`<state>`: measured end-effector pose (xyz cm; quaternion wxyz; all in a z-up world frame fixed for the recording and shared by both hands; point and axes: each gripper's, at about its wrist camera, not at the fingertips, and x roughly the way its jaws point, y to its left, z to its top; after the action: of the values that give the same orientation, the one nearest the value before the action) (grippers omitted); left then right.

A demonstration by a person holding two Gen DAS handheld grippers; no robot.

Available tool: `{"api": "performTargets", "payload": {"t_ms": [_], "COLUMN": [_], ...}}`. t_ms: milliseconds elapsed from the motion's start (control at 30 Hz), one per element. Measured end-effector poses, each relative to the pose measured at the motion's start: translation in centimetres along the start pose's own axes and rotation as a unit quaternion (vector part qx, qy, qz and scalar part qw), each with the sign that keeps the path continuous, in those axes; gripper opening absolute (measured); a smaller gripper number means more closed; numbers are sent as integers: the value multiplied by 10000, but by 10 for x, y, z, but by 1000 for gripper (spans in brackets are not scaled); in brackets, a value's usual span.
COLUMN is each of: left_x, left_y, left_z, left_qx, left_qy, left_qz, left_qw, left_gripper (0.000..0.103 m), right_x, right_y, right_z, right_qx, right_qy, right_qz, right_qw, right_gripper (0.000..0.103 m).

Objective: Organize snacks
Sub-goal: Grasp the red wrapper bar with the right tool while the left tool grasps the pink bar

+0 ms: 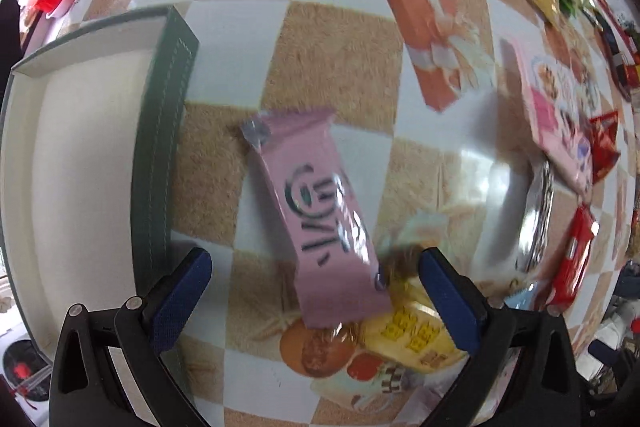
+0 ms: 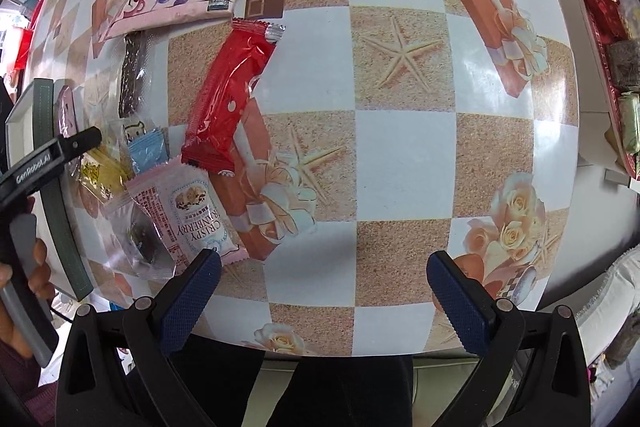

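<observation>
A table (image 2: 404, 155) covered in a checkered cloth printed with starfish, roses and gift boxes is seen spread with snacks. At its left edge a green-walled box with a white interior (image 1: 80, 131) is shown lying open. Beside it, a pink bar wrapper (image 1: 320, 215) bearing blurred dark lettering that cannot be read is seen lying slantwise on the cloth, between and ahead of the widely parted blue-padded fingers of the left gripper (image 1: 316, 303), with nothing gripped. A yellow packet (image 1: 416, 335) is partly covered by the bar's near end.

In the right wrist view, the right gripper (image 2: 324, 299) is likewise held wide open and empty above the table's near edge. A long red wrapper (image 2: 228, 99) is seen lying to its left, its lower end resting over a pink packet (image 2: 192, 215) marked "CRISPY CRANBERRY". Farther off, a pink pouch (image 2: 176, 3) printed "TOY" is laid flat. "GenRobot.AI" is read on the other gripper's body (image 2: 36, 167).
</observation>
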<state>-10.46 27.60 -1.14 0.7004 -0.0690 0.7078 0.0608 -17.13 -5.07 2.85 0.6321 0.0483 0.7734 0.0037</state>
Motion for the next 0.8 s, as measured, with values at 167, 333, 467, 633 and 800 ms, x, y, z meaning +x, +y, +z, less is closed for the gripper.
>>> {"api": "performTargets", "payload": {"t_ms": [167,333,467,633,800], "left_x": [5,9,12,9,-1], "left_y": [-6,-12,-14,-14,-25], "left_z": [21,36,33,38,40], "left_qx": [-24,-73,-44,-53,183], "left_qy": [-127,-126,-135,180,15], "left_qz": [-4,-31,-17,-18,-28], "left_qw": [9999,9999,9999,9998,9998], "left_gripper": [103,103,103,102,75], "right_x": [1,3,16,28,15], "right_y": [2,8,20,43,64], "right_z": [18,55,80,92,89], "right_qx": [320,714,892,629,3], "right_qy": [-139,-206,-179,-119,-325], "right_qz": [189,427,417,-85,-413], "right_qw": [9992,9963,9950,9979,9986], "right_gripper": [103,103,103,94,29]}}
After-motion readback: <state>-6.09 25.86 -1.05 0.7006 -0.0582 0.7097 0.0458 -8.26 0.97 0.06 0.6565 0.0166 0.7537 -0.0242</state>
